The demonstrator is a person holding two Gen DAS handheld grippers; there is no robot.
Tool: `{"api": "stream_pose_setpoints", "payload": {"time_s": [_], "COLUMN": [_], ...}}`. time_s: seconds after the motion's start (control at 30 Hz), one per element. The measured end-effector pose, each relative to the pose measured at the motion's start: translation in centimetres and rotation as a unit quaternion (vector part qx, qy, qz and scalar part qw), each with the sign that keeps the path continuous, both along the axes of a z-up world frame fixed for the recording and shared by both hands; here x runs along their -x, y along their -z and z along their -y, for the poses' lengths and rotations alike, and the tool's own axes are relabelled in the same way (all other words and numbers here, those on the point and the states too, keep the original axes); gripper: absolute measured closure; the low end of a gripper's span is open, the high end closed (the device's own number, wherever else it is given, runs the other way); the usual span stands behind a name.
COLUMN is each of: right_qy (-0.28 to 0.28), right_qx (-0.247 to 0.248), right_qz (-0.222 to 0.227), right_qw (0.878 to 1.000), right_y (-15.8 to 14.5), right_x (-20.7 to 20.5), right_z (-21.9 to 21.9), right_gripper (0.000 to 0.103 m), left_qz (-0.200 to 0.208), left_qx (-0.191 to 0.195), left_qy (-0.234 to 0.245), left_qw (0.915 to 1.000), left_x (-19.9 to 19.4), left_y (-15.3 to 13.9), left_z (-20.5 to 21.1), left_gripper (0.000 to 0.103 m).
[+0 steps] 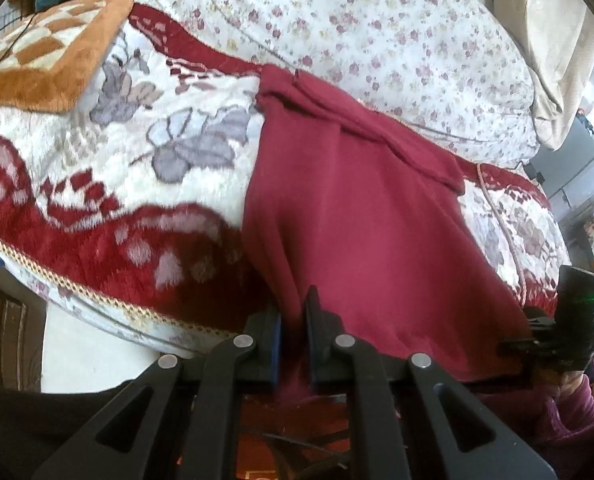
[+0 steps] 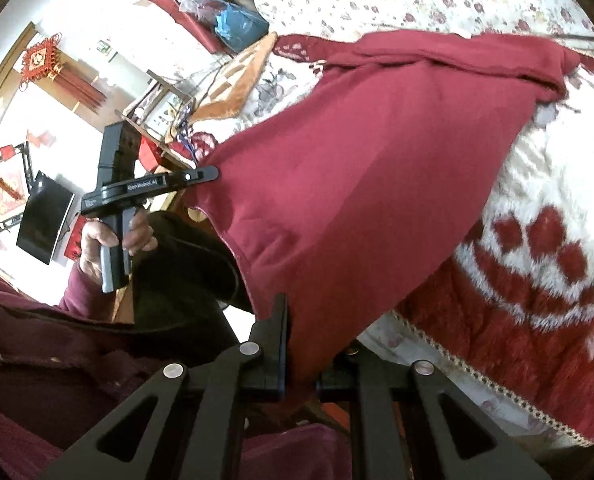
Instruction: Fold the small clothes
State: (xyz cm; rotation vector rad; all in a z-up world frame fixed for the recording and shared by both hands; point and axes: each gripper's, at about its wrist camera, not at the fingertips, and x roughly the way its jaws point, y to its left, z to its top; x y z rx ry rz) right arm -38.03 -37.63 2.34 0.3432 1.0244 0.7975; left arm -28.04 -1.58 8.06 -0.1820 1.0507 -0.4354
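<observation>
A dark red garment [image 1: 361,208] lies stretched over the near edge of the bed, its far end folded at the back; it also fills the middle of the right wrist view [image 2: 369,168]. My left gripper [image 1: 295,332] is shut on the garment's near hem. My right gripper [image 2: 301,360] is shut on another near corner of it. In the right wrist view the left gripper [image 2: 205,174] shows, pinching the hem at its left edge. The right gripper's body [image 1: 577,312] shows at the right edge of the left wrist view.
The bed carries a plush red-and-white floral blanket [image 1: 109,184] and a floral quilt [image 1: 377,28] behind it. An orange checked cushion [image 1: 53,52] lies at the far left. The bed's trimmed edge [image 2: 477,368] runs below the garment. The person's maroon sleeve [image 2: 57,360] is close.
</observation>
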Motion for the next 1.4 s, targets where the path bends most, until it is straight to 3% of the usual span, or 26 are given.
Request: {"api": "stream_pose_setpoints", "payload": {"time_s": [0.47,0.67,0.87,1.07,1.4], "right_qy": [-0.004,0.032,0.117,0.174,0.269], "right_qx": [-0.038,-0.085,-0.114,-0.097,-0.112], "right_qz": [0.019,0.055,0.07,0.061,-0.03], "right_qw": [0.999,0.994,0.984,0.978,0.956], "right_y": [-2.5,-5.4,-6.9,-6.4,0.6], "right_x": [0.4,-2.2,-8.7,-16.5,-28.7], "right_z": [0.7,3.0,6.6,9.0,14.9], "right_gripper": [0.093,0.092,0.092,0.092,0.088], "left_qz": [0.054,0.078,0.094,0.075,0.01], "left_qx": [0.02,0.035,0.036,0.024,0.009], "left_qy": [0.013,0.017,0.007,-0.013,-0.05], "left_qw": [0.9983,0.9962,0.9949,0.9968,0.9987], "left_x": [0.0,-3.4,-10.7,-19.4,-31.0], "left_y": [-4.7,-7.3,-8.9,-6.8,1.2], "left_z": [0.4,1.1,3.8,7.9,11.9], "left_gripper": [0.094,0.093,0.093,0.093,0.089]}}
